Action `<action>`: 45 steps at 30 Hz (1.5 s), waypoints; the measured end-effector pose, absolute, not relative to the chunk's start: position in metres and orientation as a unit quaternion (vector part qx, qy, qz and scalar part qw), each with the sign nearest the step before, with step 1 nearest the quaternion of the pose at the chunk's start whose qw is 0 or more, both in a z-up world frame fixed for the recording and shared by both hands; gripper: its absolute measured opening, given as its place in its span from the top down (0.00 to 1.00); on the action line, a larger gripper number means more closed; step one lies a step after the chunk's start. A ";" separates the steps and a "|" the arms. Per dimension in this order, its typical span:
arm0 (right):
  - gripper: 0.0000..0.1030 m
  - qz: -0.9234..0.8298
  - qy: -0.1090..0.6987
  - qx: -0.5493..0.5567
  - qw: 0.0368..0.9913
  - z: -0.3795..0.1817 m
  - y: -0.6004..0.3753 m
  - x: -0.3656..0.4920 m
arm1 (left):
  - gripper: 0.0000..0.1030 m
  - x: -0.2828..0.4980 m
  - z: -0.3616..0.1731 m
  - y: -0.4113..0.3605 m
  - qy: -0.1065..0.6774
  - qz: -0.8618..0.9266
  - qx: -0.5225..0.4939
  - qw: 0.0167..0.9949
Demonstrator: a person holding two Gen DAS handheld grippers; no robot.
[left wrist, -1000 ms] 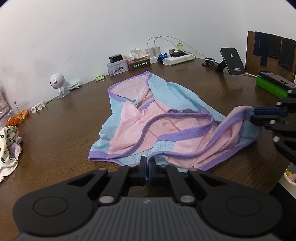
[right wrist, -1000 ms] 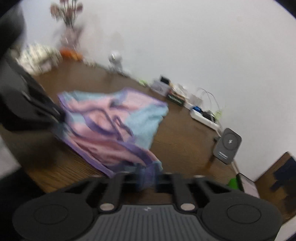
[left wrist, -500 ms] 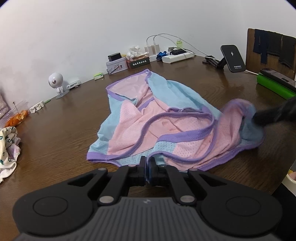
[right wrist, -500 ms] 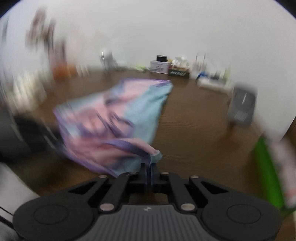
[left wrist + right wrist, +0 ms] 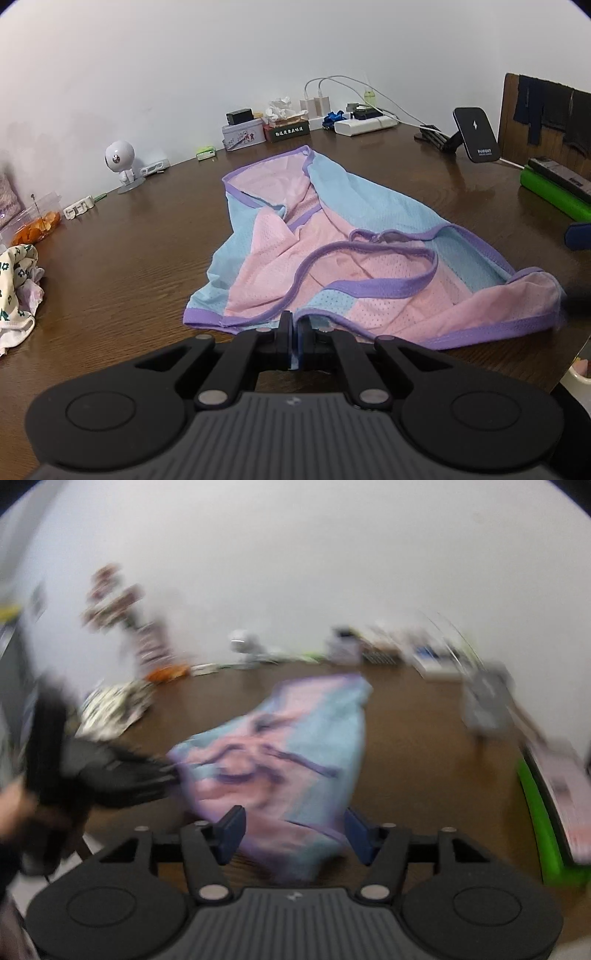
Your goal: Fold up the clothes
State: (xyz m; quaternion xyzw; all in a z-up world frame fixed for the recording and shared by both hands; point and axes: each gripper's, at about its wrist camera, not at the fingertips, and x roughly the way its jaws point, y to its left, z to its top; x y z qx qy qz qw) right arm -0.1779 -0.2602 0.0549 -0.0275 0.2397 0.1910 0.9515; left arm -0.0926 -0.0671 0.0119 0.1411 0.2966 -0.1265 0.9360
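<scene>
A pink, light-blue and purple-trimmed mesh garment [image 5: 332, 236] lies crumpled on the brown wooden table [image 5: 122, 258]. My left gripper [image 5: 294, 328] is shut on the garment's near hem. In the blurred right wrist view, the same garment [image 5: 295, 746] lies ahead. My right gripper [image 5: 293, 830] stands open, its blue pads on either side of the garment's near corner, which lies loose between them. The left gripper [image 5: 173, 771] shows there at the left, clamped on the cloth edge. A blue pad of the right gripper [image 5: 578, 236] peeks in at the left view's right edge.
Along the wall stand a small white robot figure [image 5: 120, 160], a tin box [image 5: 243, 134], a power strip [image 5: 365, 123] and a phone charger stand [image 5: 476, 134]. A green box [image 5: 554, 195] is at the right, floral cloth [image 5: 16, 273] at the left.
My right gripper has opened and let go of the garment's corner, which dropped onto the table. The right wrist camera swung around fast. The left gripper kept its hold.
</scene>
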 end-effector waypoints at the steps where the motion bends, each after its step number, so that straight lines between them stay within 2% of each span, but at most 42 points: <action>1: 0.35 0.192 0.220 -0.070 0.954 0.053 -0.246 -0.185 | 0.97 -0.093 0.012 -0.066 0.296 -0.126 0.139 0.937; 6: 0.34 0.145 0.195 -0.283 0.928 0.019 -0.182 -0.191 | 0.98 -0.099 0.026 -0.065 0.282 -0.145 0.117 0.941; 10: 0.35 0.102 0.173 -0.341 0.918 0.005 -0.156 -0.179 | 0.98 -0.102 0.031 -0.062 0.276 -0.145 0.110 0.944; 15: 0.41 0.038 0.170 -0.320 0.931 0.006 -0.163 -0.168 | 0.98 -0.103 0.034 -0.057 0.273 -0.138 0.106 0.946; 22: 0.41 -0.044 0.199 -0.227 0.952 0.024 -0.207 -0.156 | 0.98 -0.103 0.033 -0.051 0.269 -0.138 0.100 0.948; 24: 0.46 -0.057 0.215 -0.218 0.950 0.020 -0.212 -0.152 | 0.98 -0.107 0.034 -0.052 0.266 -0.143 0.099 0.948; 26: 0.61 -0.050 0.237 -0.208 0.948 0.015 -0.215 -0.146 | 0.98 -0.110 0.032 -0.053 0.269 -0.143 0.106 0.946; 31: 0.76 -0.041 0.273 -0.189 0.942 0.011 -0.211 -0.148 | 0.97 -0.123 0.015 -0.053 0.292 -0.136 0.124 0.939; 33: 0.91 -0.032 0.276 -0.180 0.943 0.009 -0.209 -0.149 | 0.97 -0.128 0.008 -0.054 0.296 -0.133 0.129 0.937; 34: 0.94 -0.026 0.271 -0.180 0.945 0.009 -0.208 -0.152 | 0.97 -0.130 0.004 -0.054 0.298 -0.130 0.131 0.937; 40: 0.95 0.010 0.240 -0.176 0.955 0.010 -0.205 -0.171 | 0.97 -0.136 0.001 -0.049 0.289 -0.120 0.117 0.943; 45: 0.95 0.058 0.212 -0.054 0.974 0.041 -0.237 -0.171 | 0.98 -0.131 0.038 -0.042 0.256 -0.136 0.088 0.953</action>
